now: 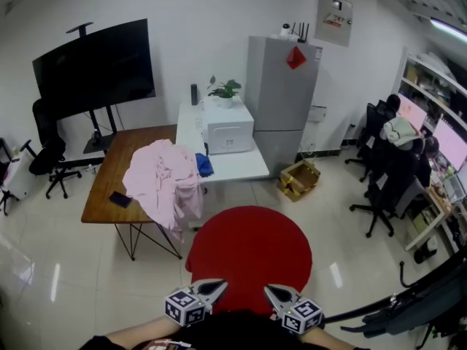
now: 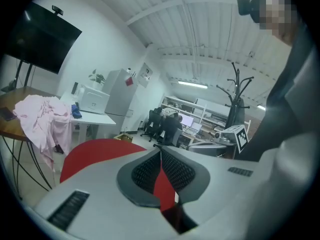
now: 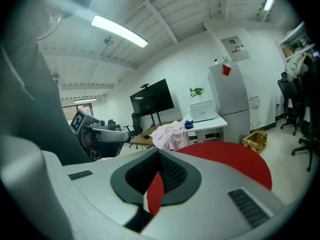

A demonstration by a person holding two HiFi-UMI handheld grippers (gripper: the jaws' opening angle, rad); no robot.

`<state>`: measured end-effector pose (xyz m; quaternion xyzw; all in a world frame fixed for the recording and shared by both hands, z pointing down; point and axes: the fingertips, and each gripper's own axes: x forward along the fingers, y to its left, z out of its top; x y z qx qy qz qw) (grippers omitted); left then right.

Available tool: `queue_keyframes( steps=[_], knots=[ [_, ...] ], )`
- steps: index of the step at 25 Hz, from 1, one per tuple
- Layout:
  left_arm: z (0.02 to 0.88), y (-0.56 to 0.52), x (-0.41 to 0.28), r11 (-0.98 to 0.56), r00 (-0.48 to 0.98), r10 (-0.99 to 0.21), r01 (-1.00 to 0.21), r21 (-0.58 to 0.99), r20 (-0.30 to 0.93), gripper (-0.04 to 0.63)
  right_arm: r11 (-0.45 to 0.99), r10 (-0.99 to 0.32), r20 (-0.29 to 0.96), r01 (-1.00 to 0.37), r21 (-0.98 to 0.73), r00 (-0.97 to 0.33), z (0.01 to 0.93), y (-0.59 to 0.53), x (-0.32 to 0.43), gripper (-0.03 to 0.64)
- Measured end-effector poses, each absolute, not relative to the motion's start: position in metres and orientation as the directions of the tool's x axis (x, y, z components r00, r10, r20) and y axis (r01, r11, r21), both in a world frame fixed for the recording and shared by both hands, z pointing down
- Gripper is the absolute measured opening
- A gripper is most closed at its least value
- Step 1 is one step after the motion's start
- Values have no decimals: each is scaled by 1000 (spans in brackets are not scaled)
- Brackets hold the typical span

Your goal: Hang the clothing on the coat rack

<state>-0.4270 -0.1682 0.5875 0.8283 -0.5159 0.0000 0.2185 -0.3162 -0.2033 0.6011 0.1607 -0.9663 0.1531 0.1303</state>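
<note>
A pink garment [image 1: 164,181] lies bunched on the brown wooden table [image 1: 109,188], with part of it hanging over the near edge. It also shows in the left gripper view [image 2: 42,116] and the right gripper view [image 3: 170,134]. Both grippers are low and close to my body, over a round red surface [image 1: 252,250]. My left gripper [image 1: 211,289] [image 2: 160,151] is shut and holds nothing. The right gripper [image 1: 281,292] [image 3: 157,153] is shut and empty too. A black coat rack [image 2: 235,91] stands off to the right in the left gripper view, far from the garment.
A white table [image 1: 226,162] with a white box appliance stands behind the brown one, next to a grey fridge [image 1: 281,100]. A big black screen [image 1: 95,68] stands at back left. A cardboard box [image 1: 298,179] lies on the floor. Office chairs and seated people fill the right side.
</note>
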Motion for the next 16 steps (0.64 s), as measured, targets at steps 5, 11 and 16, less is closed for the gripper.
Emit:
queue_keyframes(
  steps=[5,11,16],
  knots=[
    [589,-167,-417,-384,484,-845,-844,373,226,0,901,-275,295,-353,-252,-915,596,-204,-311,0],
    [589,-167,-417,-375,472,-852,-852,364,227,0,905,-272,292,-347,-247,-917,592,-203,-310,0],
    [588,-164,-418,-380,479,-850,-846,374,221,0,901,-270,301,-350,-256,-915,593,-200,-311,0]
  ],
)
